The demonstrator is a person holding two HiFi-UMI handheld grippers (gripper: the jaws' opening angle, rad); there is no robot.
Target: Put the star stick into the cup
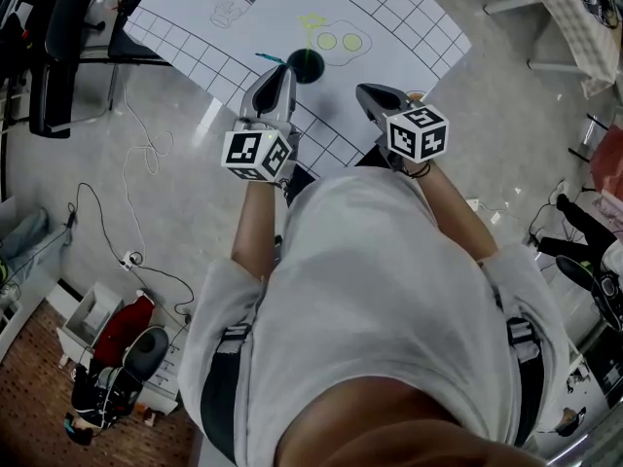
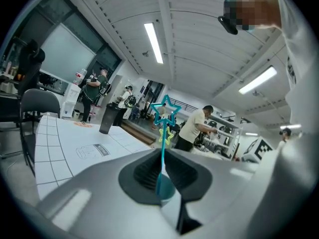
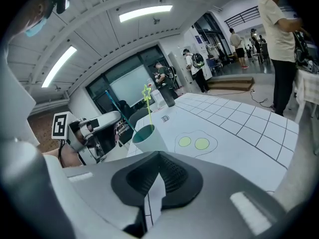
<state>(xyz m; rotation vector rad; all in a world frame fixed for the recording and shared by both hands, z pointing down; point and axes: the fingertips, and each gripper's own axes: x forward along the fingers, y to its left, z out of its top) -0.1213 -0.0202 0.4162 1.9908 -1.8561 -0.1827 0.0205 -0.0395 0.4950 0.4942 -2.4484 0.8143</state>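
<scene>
While my left gripper (image 2: 162, 171) pinches the blue star stick (image 2: 162, 143) between its jaws, the job looks close to done but not done yet. The stick stands up from my jaws with its star on top. Seen from my right gripper view, it leans, and its low end comes down right at the near rim of the cup (image 3: 148, 137). I cannot tell if that end is inside the cup or just at the edge. The cup stands upright on the white sheet (image 1: 389, 17) on the table, just past my left gripper. There is one thing in it already: a yellow star stick (image 3: 146, 108), which stands up out of the cup with its star high above the rim. I cannot see anything else in the cup. My right gripper (image 3: 158, 168) is closed and holds nothing; it waits near the cup, off to the side. I think what is left is small: push the blue stick down into the cup next to the yellow one, then let it go.
</scene>
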